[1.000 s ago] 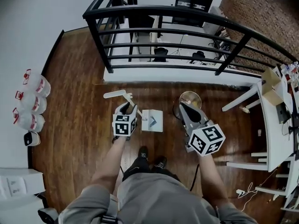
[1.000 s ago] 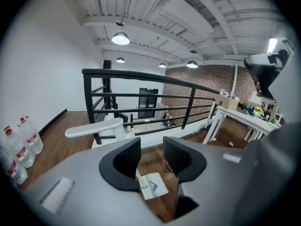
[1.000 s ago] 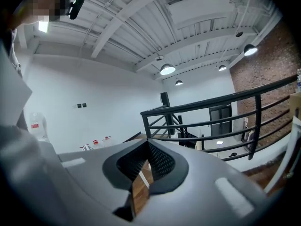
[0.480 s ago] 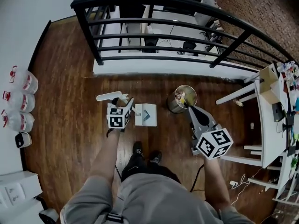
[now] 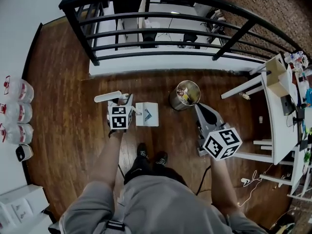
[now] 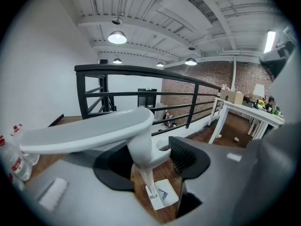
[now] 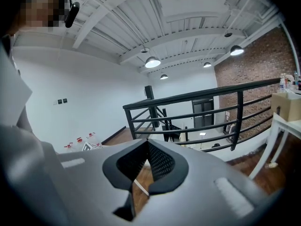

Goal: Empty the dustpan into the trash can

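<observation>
A white long-handled dustpan stands on the wood floor, its pan (image 5: 147,114) flat and its grip bar (image 5: 108,97) at the top. My left gripper (image 5: 122,102) is at that grip. In the left gripper view the handle's stem (image 6: 141,157) passes between the jaws of the left gripper (image 6: 151,158), which are closing, with a gap still showing beside the right pad (image 6: 181,154). The pan (image 6: 163,195) lies below. A round metal trash can (image 5: 185,94) with rubbish inside stands right of the pan. My right gripper (image 5: 199,108) (image 7: 147,150) hangs shut and empty just right of the can.
A black railing (image 5: 161,14) runs along the far edge above a drop. A white table (image 5: 276,112) and its legs stand at the right. Water jugs (image 5: 13,110) line the left wall. The person's shoes (image 5: 148,157) are just behind the pan.
The right gripper has drawn back from above the trash can to its right side. The left gripper stays at the dustpan's handle, lower than before. The pan rests on the floor throughout.
</observation>
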`<state>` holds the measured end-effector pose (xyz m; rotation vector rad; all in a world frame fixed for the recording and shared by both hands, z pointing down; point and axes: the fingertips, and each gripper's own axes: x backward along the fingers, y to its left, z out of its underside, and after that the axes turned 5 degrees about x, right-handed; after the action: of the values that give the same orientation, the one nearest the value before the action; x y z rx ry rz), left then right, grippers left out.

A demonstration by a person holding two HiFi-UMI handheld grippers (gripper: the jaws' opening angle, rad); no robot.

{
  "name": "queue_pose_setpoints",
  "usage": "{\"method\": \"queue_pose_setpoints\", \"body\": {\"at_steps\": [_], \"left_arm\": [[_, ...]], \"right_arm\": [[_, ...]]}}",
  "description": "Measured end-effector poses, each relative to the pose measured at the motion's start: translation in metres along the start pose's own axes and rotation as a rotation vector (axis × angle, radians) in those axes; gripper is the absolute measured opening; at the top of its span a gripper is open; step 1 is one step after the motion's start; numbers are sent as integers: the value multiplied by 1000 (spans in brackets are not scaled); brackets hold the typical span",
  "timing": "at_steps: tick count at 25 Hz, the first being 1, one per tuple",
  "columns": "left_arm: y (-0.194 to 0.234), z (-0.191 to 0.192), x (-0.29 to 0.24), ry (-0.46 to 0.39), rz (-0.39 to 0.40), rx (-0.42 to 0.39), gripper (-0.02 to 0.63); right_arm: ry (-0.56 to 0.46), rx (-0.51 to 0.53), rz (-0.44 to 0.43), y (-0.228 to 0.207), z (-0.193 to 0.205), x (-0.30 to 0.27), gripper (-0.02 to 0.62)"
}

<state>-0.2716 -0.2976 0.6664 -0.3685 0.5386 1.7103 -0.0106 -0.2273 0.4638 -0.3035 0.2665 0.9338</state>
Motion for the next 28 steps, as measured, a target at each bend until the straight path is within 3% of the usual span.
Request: {"method": "queue_pose_setpoints", "body": {"at_steps": [8,12,28], "left_arm": [[-50,-67,14,-56,75,-192,224],[-71,-112,30,-116,104,-252,223],[-164,-282,83,-365,308,-264,219]], "right_arm": [[-60,-13,60,-17,-16,22,0],[-105,-18,90,-26,-30,33,0],[-221,-6,214,-47,-63,82,0]]}}
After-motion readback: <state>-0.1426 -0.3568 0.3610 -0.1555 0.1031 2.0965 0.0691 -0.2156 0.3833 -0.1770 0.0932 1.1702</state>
